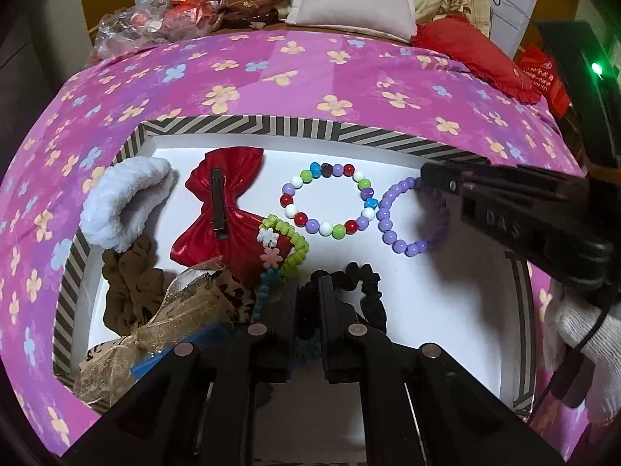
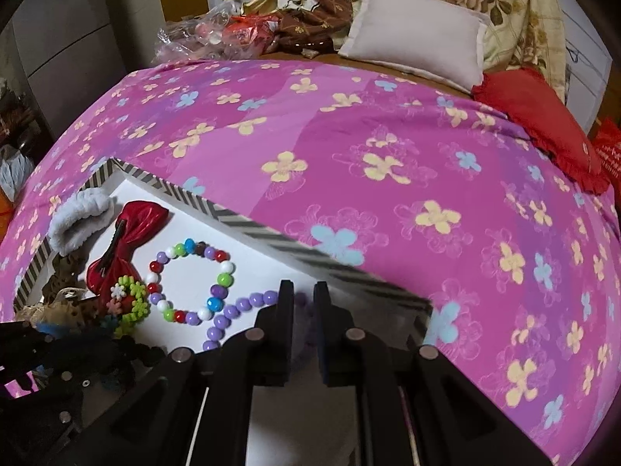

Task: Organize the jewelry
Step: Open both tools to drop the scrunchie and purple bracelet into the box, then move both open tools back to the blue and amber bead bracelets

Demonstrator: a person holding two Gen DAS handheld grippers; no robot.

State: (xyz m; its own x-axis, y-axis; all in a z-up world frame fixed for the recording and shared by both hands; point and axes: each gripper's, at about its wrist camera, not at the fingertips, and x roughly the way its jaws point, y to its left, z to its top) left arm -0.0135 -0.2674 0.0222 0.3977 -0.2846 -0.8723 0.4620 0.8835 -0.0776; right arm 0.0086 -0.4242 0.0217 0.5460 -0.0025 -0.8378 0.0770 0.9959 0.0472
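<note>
Pink flowered bedspread under striped box

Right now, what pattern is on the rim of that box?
Diagonal black-and-white stripes on the box rim, clearest in the left wrist view.

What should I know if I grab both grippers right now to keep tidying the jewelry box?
Left gripper: nearly shut, apparently on the black scrunchie, low over the striped box.
Right gripper: slightly open, with the purple bracelet partly between its jaws. The bracelet lies on the box floor.
Also in the box: multicolour bracelet, red bow, white fluffy band, brown scrunchie, green coil tie.
Done: both bracelets lie flat, side by side.
Left: probably lift the right gripper clear, set the black scrunchie down, then sort the crowded left pile.
</note>
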